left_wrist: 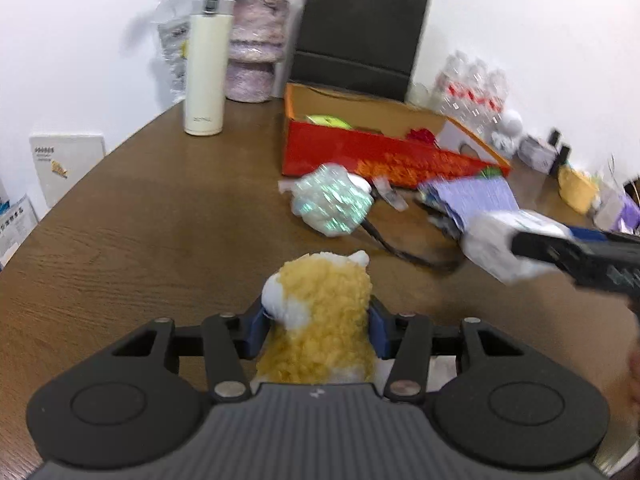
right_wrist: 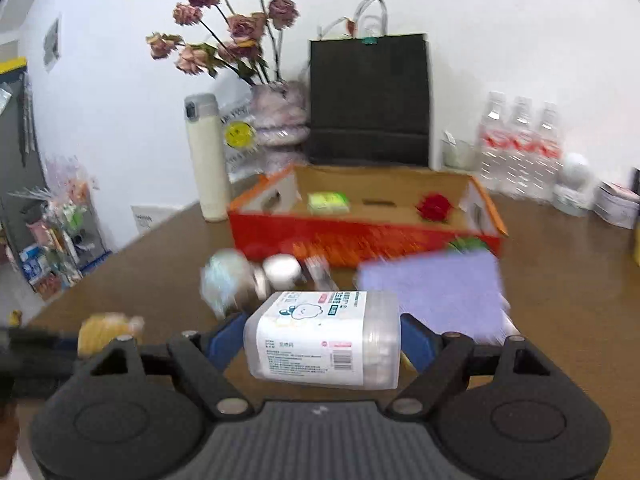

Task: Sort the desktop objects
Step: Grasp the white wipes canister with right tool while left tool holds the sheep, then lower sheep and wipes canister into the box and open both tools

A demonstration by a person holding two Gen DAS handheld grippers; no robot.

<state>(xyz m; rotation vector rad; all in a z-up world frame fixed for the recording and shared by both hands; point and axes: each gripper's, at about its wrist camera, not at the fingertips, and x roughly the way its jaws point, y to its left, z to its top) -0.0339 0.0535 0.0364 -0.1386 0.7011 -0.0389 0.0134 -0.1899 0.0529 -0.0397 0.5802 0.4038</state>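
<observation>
Nearest, the left gripper clamps a yellow plush toy; the right gripper holds a clear wipes tub crosswise above the surface. Toward the far edge sits the open red box. The smooth tub may slip.

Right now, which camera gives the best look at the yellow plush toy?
The left wrist view: the yellow plush toy fills the centre, sharp, between the left gripper jaws. The right wrist view shows only a small blurred yellow patch at its left edge.
</observation>
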